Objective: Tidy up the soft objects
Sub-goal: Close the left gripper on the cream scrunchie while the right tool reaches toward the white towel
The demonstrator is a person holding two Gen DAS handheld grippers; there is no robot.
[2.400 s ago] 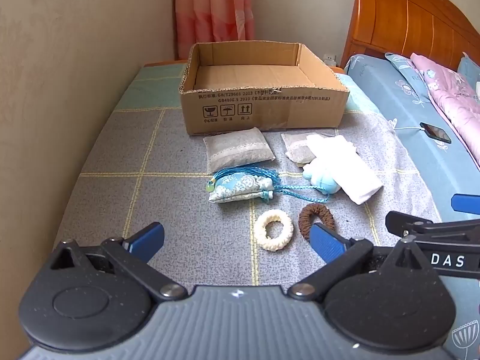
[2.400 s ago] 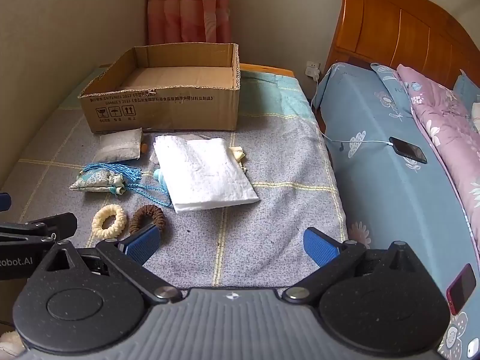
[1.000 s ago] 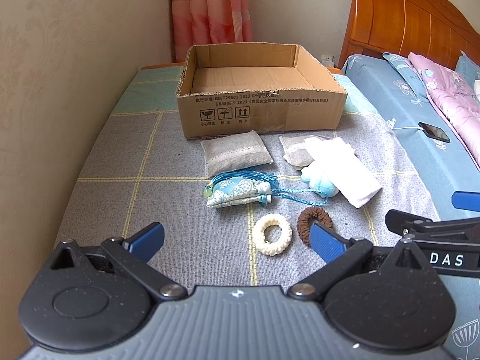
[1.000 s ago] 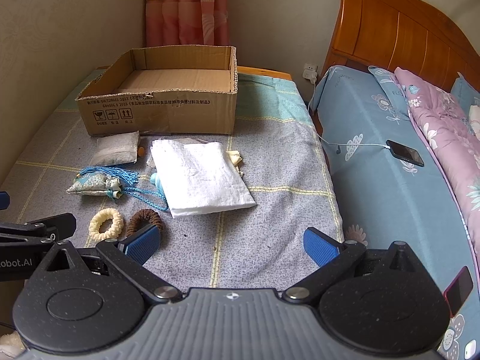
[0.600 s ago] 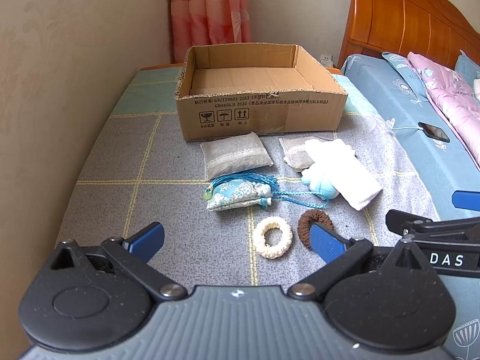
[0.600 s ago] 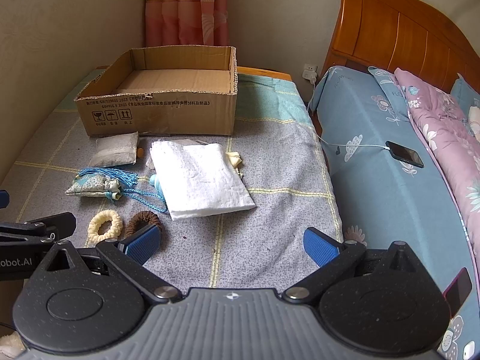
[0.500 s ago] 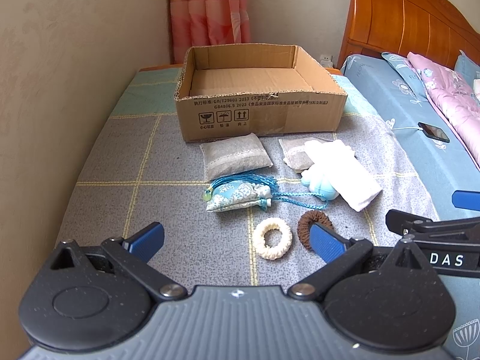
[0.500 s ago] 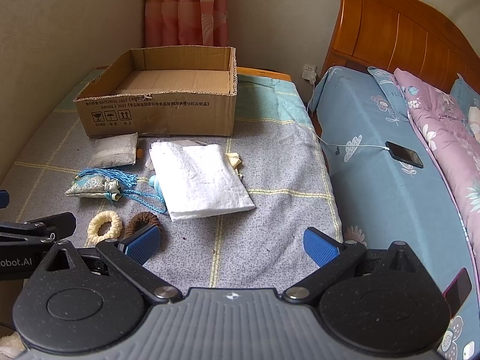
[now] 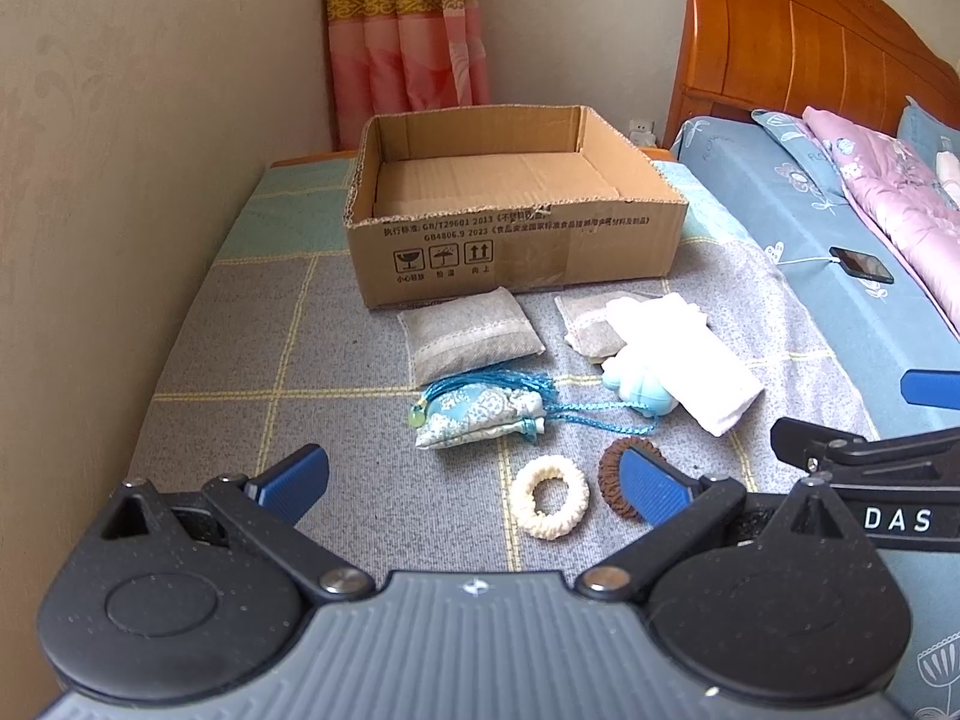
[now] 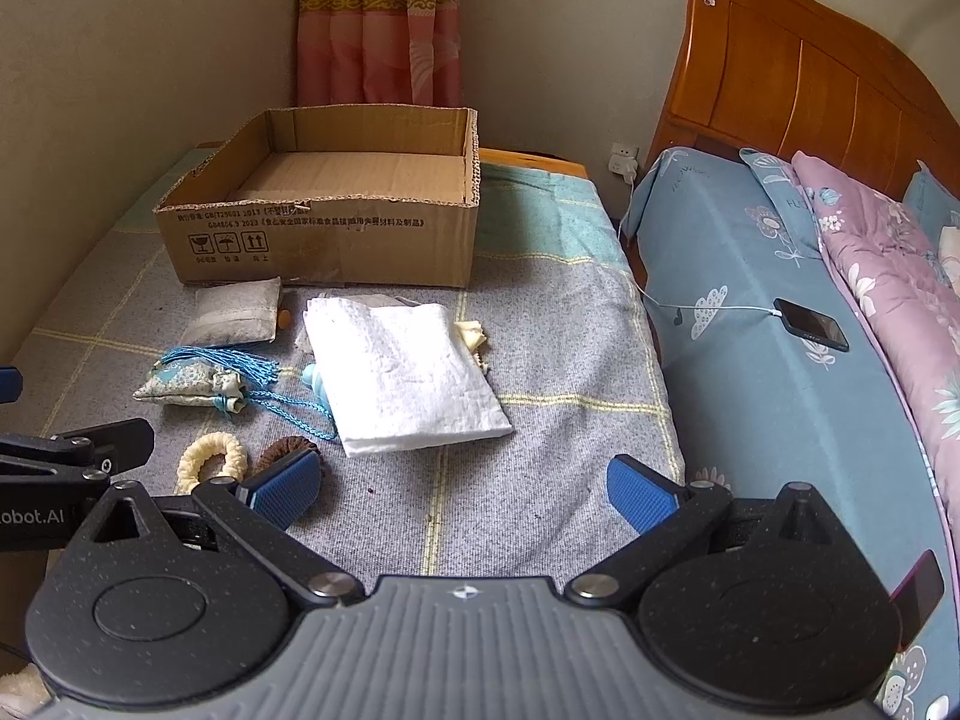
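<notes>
Both claws stand wide apart and hold nothing: the left gripper [image 9: 471, 489] hangs low in the left wrist frame above the near edge of the grey checked cover [image 9: 252, 360], and the right gripper [image 10: 462, 489] sits likewise at the bottom of its own frame. Nothing is in the cardboard box [image 9: 516, 240], upper centre, so the sorting looks unstarted.

The soft things lie in a cluster below the box: a grey sachet pillow [image 9: 471, 336] just in front of its near wall, a blue patterned pouch [image 9: 480, 420] with a tassel cord under that, a cream scrunchie [image 9: 549, 498] and a brown scrunchie [image 9: 609, 471] nearest the left claw, and to the right a folded white towel [image 10: 405, 369] partly covering a second sachet [image 9: 585, 327] and touching a pale blue squishy toy [image 9: 636, 387].

My judgement is to start with the cream scrunchie: pinch across one side of the ring, not over the hole. For the pouch, grip the body, since the cord runs under the toy and could drag it
</notes>
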